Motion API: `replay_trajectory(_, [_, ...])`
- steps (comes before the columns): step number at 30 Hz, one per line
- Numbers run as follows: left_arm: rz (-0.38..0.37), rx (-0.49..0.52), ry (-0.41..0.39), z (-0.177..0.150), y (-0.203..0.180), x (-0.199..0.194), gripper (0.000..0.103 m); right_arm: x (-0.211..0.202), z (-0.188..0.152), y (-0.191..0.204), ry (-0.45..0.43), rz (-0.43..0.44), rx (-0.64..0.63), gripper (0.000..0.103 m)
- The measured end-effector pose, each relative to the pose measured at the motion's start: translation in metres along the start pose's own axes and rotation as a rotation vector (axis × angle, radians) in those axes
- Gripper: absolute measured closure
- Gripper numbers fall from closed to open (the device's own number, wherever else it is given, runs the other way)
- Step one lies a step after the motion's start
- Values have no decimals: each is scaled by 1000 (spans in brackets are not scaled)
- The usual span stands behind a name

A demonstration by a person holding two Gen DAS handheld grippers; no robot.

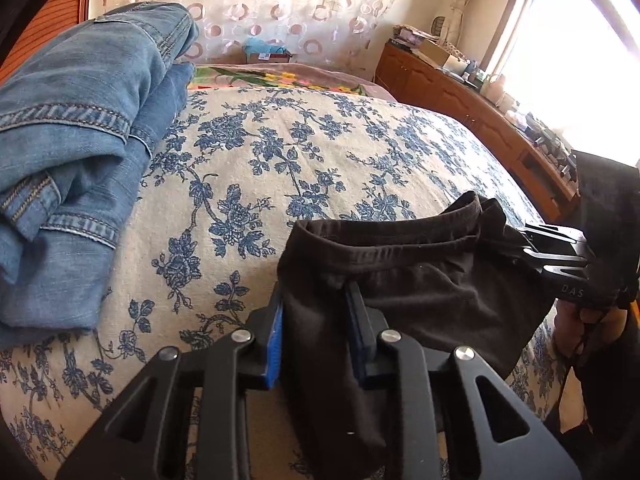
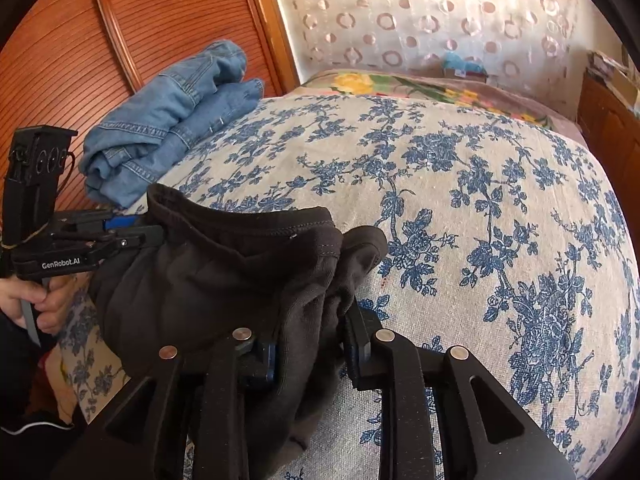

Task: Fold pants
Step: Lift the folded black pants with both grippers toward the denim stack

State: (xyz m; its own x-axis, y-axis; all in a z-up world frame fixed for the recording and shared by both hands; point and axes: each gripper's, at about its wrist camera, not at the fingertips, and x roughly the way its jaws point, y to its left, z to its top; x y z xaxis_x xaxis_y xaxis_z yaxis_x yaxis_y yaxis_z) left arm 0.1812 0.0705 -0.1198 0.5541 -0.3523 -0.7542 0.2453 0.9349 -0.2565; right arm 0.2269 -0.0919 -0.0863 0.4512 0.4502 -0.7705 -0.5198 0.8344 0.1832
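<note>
Dark brown pants (image 1: pixel 420 280) (image 2: pixel 224 272) hang by the waistband between my two grippers, just above the flowered bedspread (image 1: pixel 280 160). My left gripper (image 1: pixel 314 304) is shut on the left end of the waistband, and cloth fills the gap between its blue pads. From the right wrist view the left gripper (image 2: pixel 154 236) shows at the left, with a hand (image 2: pixel 36 300) on its handle. My right gripper (image 2: pixel 312 340) is shut on a bunched fold at the other end. It shows from the side (image 1: pixel 524 240) in the left wrist view.
Folded blue jeans (image 1: pixel 72 140) (image 2: pixel 168 128) lie at the bed's far left, against a ribbed wooden door (image 2: pixel 160 20). A cluttered wooden cabinet (image 1: pixel 460 100) runs along the right side under a bright window. A flowered blanket (image 2: pixel 420 88) lies at the bed's far end.
</note>
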Motion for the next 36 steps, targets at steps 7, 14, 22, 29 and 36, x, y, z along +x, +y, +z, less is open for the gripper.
replay_trajectory(7, [-10, 1, -1, -2, -2, -1, 83, 0, 0, -2, 0, 16, 11, 77])
replay_trajectory(14, [-38, 9, -47, -5, -7, -13, 91, 0, 0, -2, -1, 17, 16, 76])
replay_trajectory(22, [-43, 29, -105, -9, -19, -39, 93, -10, -1, 10, -33, -7, -31, 86])
replay_trajectory(29, [-40, 42, -148, -18, -30, -59, 93, -38, -6, 25, -108, -31, -42, 87])
replay_trajectory(36, [-36, 56, -202, -25, -39, -86, 93, -67, -7, 41, -169, -46, -56, 87])
